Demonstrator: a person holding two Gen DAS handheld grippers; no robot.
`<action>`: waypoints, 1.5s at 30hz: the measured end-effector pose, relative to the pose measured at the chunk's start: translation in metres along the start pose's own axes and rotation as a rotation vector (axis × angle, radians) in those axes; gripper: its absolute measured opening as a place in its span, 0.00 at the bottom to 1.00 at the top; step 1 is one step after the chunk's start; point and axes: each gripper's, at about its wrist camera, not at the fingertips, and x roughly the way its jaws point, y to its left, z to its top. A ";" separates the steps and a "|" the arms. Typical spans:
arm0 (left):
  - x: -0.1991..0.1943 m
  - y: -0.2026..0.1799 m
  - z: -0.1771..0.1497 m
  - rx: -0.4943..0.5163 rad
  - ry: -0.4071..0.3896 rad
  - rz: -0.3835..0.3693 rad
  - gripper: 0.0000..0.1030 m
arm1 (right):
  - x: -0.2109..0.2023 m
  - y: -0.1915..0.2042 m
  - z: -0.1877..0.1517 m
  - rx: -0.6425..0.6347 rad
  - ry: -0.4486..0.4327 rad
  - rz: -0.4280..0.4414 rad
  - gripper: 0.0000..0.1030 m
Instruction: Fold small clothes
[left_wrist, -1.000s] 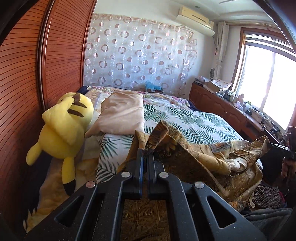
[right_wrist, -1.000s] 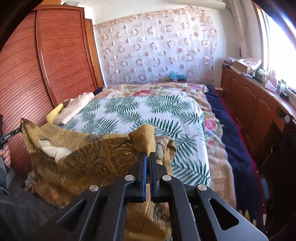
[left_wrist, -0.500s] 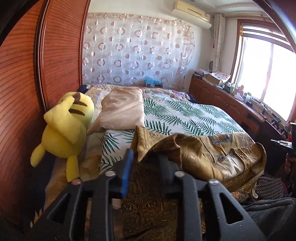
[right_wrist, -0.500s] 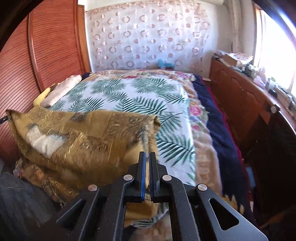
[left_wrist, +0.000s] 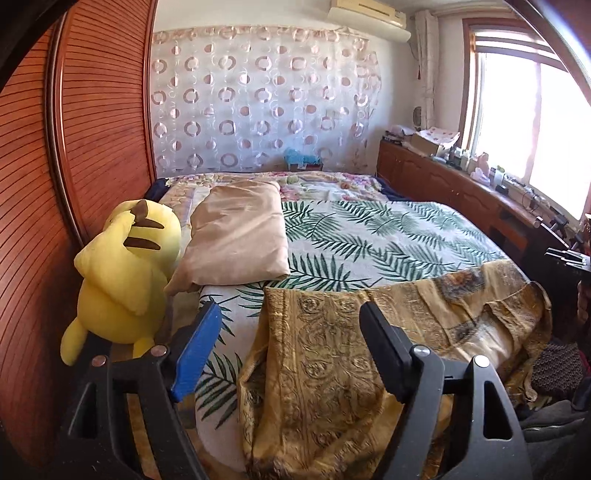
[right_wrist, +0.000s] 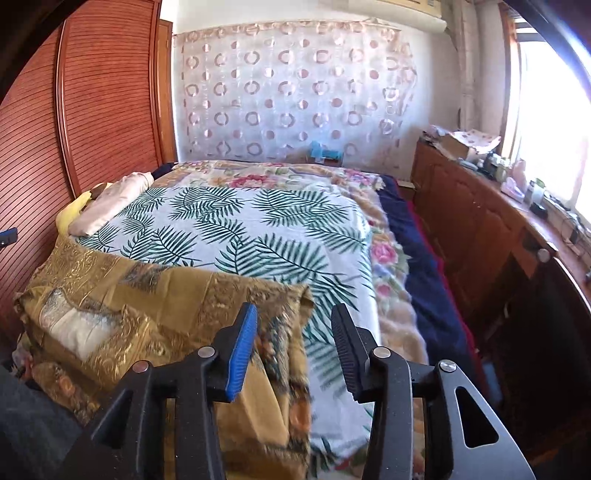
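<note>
Two grippers hung spread over a gold cloth on a bed.

The left gripper (left_wrist: 290, 354) stood wide, gripping nothing; the gold cloth (left_wrist: 332, 350) lay flat just beyond and between its jaws. The right gripper (right_wrist: 293, 354) was also wide and empty, the cloth's corner between its jaws. A yellow plush toy (left_wrist: 122, 280) sat left of the left jaws, beside a pillow (left_wrist: 236, 236).

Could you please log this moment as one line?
left claw open | right claw open | gold garment on bed
</note>
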 end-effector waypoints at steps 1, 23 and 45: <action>0.009 0.002 0.002 -0.002 0.016 0.008 0.76 | 0.009 0.002 0.003 -0.001 0.008 0.004 0.50; 0.089 0.013 0.008 -0.024 0.152 0.009 0.76 | 0.112 -0.033 0.019 0.128 0.107 0.024 0.03; 0.136 0.009 0.000 0.005 0.290 -0.096 0.30 | 0.142 -0.024 0.014 0.078 0.213 0.017 0.55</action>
